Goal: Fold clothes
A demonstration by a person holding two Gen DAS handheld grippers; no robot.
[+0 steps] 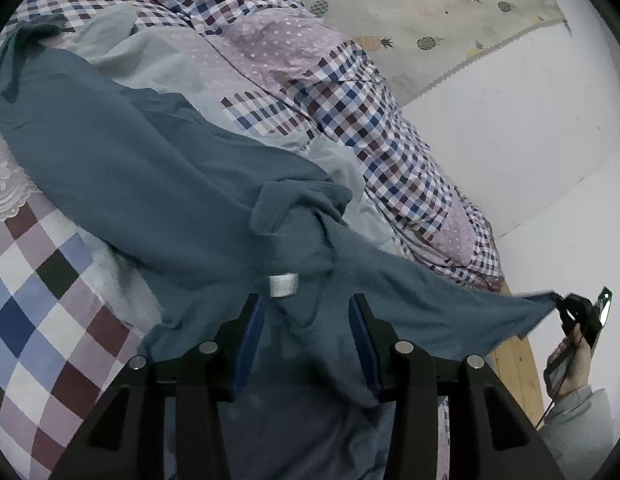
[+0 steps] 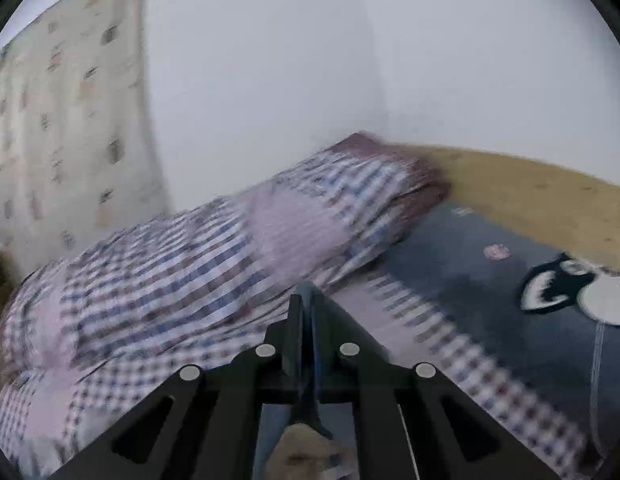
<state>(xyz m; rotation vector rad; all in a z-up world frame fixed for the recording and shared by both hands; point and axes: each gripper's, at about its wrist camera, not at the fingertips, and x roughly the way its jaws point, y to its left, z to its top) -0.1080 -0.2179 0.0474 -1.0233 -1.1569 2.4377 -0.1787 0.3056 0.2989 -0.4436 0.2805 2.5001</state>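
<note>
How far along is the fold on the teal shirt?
Barely started: the teal shirt lies crumpled on the checked quilt, no fold visible. In hand: the right claw pinches one edge, stretching it sideways; the left claw is open around the collar area. All folds remain.

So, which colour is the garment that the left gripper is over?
Teal blue garment, with a small white label near the left gripper; clearest in the left wrist view.

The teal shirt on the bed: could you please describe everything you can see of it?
The teal shirt is soft knit fabric, rumpled and spread across the checked quilt, with a white neck label. The left gripper stands open around the cloth near the collar. The right gripper pinches one corner, pulling it taut off the bed's edge.
</note>
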